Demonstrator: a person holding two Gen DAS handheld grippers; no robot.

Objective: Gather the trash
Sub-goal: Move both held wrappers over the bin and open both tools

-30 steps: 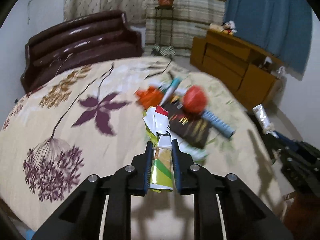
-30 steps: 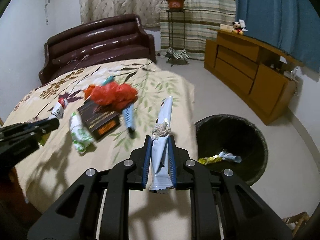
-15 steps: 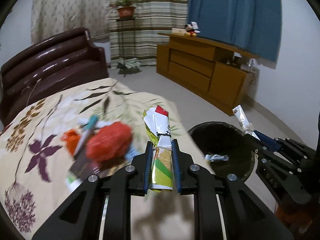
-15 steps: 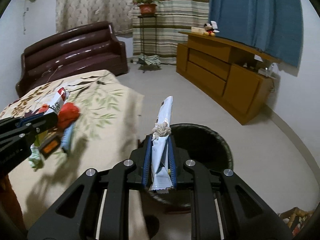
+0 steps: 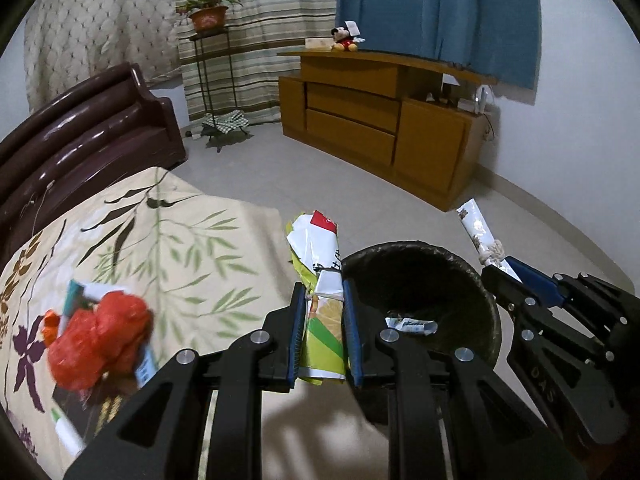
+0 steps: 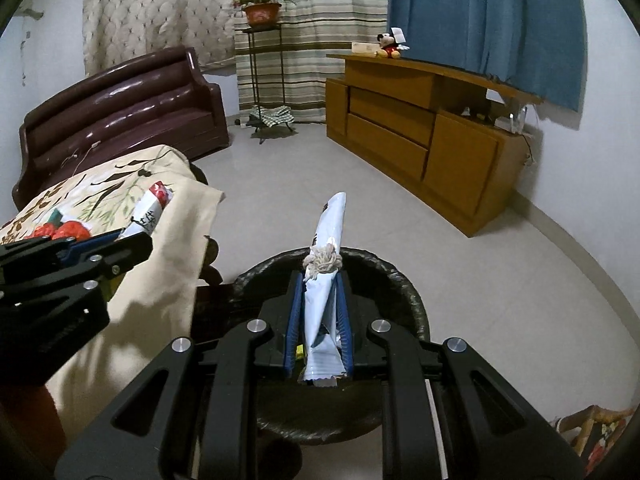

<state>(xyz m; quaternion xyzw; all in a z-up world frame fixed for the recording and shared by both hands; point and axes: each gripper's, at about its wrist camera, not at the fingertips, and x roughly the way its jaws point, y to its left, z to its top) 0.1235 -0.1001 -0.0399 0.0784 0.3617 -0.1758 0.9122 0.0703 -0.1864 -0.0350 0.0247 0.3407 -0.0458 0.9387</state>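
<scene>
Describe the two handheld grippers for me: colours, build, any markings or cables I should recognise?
Both match. The left gripper and right gripper are matte black, angular linkage frames with cut-out openings and round silver pivot bolts. Their jaws are lined with blue ribbed pads. Raised lettering shows on the right gripper's side in the left wrist view, too small to read. Thin pale lines run along the frames. No cables, hands or sleeves are visible.
</scene>
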